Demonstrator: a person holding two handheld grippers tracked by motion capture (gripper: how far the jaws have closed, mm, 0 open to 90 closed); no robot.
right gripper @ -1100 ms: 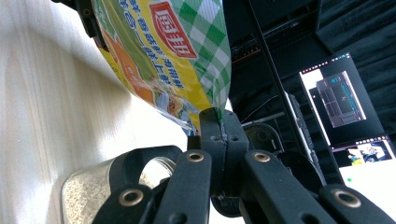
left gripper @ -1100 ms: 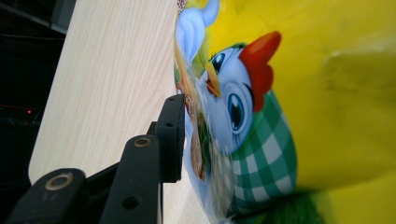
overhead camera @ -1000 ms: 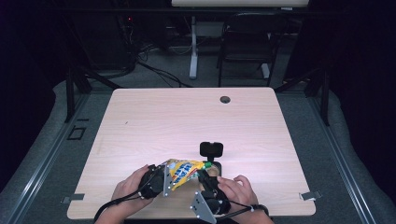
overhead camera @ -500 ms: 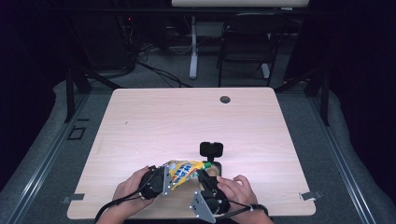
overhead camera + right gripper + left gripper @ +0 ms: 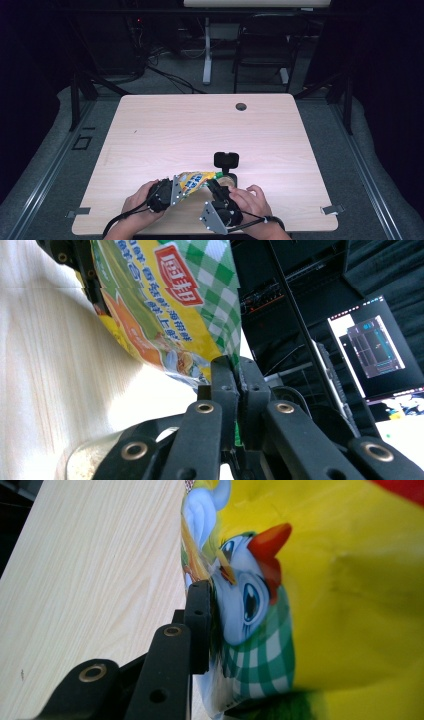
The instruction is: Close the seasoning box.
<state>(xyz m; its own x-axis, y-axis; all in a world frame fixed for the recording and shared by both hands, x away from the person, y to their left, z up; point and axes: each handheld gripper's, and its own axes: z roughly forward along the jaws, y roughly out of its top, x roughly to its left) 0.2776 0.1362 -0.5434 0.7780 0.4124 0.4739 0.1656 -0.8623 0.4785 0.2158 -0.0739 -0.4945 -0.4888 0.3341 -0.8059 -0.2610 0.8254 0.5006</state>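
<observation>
A yellow snack bag (image 5: 194, 181) hangs stretched between the two grippers, just above the near edge of the wooden table (image 5: 170, 130). In the high view its long axis runs left to right, tilted slightly, with the green end toward the right gripper. Much of the bag is hard to read there, being small and partly covered by the tools and hands. In the left gripper view the bag (image 5: 310, 595) is cut off by the frame on three sides, showing a cartoon chicken and green check pattern. In the right gripper view the bag (image 5: 165, 305) shows a red label with Chinese characters, its upper part cut off.

The left gripper (image 5: 167, 192) is clamped on the bag's left end; only one jaw is plain in its own view, the other hidden behind the foil. The right gripper (image 5: 216, 187) pinches the green edge, jaws pressed together.

A round bowl (image 5: 230, 181) sits just under the bag's right end, mostly hidden. A black stand (image 5: 226, 160) rises just behind it.

Nothing has visibly shifted since a second ago.
</observation>
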